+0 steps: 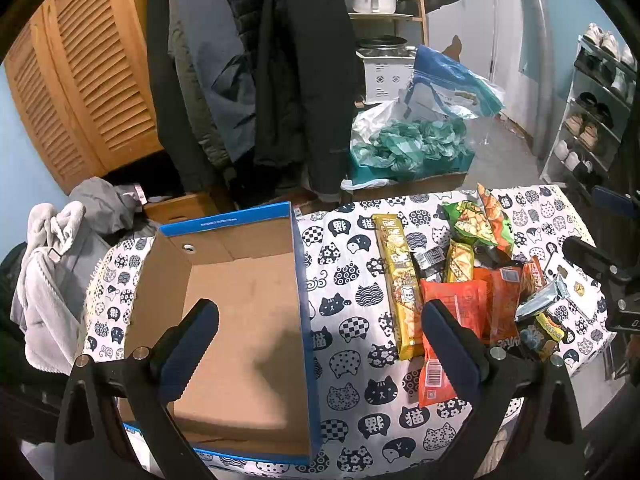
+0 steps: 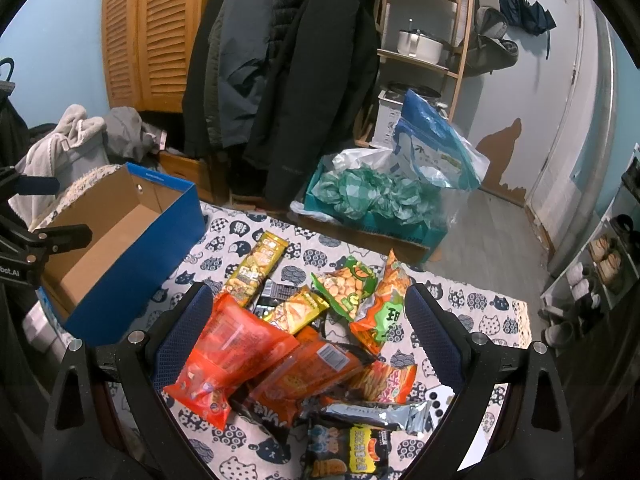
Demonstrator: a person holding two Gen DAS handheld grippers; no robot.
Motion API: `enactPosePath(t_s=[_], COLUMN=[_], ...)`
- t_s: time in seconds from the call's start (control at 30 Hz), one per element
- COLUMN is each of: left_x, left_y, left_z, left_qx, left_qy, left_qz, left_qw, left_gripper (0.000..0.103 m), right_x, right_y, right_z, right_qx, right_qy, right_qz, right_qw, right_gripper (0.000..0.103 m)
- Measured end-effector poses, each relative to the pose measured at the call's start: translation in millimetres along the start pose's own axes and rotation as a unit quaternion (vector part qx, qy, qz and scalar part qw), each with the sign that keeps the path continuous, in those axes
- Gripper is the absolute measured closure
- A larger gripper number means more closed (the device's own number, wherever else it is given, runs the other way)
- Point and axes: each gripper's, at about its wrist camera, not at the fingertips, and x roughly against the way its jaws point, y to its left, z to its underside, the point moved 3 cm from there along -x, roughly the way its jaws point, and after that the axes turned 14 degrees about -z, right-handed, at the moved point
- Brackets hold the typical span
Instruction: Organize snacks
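Note:
A pile of snack packets lies on the cat-print tablecloth (image 1: 352,280): a long yellow packet (image 1: 398,280), orange packets (image 1: 460,308), a green packet (image 1: 468,224) and a silver one (image 1: 540,300). An empty blue cardboard box (image 1: 240,320) stands to their left. My left gripper (image 1: 320,312) hangs open above the box's right wall, holding nothing. In the right wrist view my right gripper (image 2: 308,296) is open over the pile, its fingers flanking the big orange packet (image 2: 228,352), the second orange packet (image 2: 304,376) and the green packet (image 2: 348,288). The blue box (image 2: 120,256) sits at the left there.
Coats (image 1: 260,72) hang behind the table. A teal box of plastic bags (image 1: 408,148) stands on the floor beyond the far edge. Grey clothes (image 1: 52,264) are heaped at the left, a shoe rack (image 1: 592,120) at the right. The other gripper's black frame (image 1: 600,272) juts in at the right.

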Motion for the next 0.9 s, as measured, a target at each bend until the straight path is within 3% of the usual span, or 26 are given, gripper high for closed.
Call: enactPosePath(t_s=[0.9], left_x=[3.3], left_y=[-3.2], left_z=[4.1], left_qx=[0.0], left_qy=[0.002], left_qz=[0.001], left_qw=[1.0], left_gripper=[0.001], right_x=[-0.7], right_y=[-1.6], right_z=[1.1], right_qx=[0.001], right_qy=[0.001], right_qz=[0.001], right_qw=[1.0], right_gripper=[0.008])
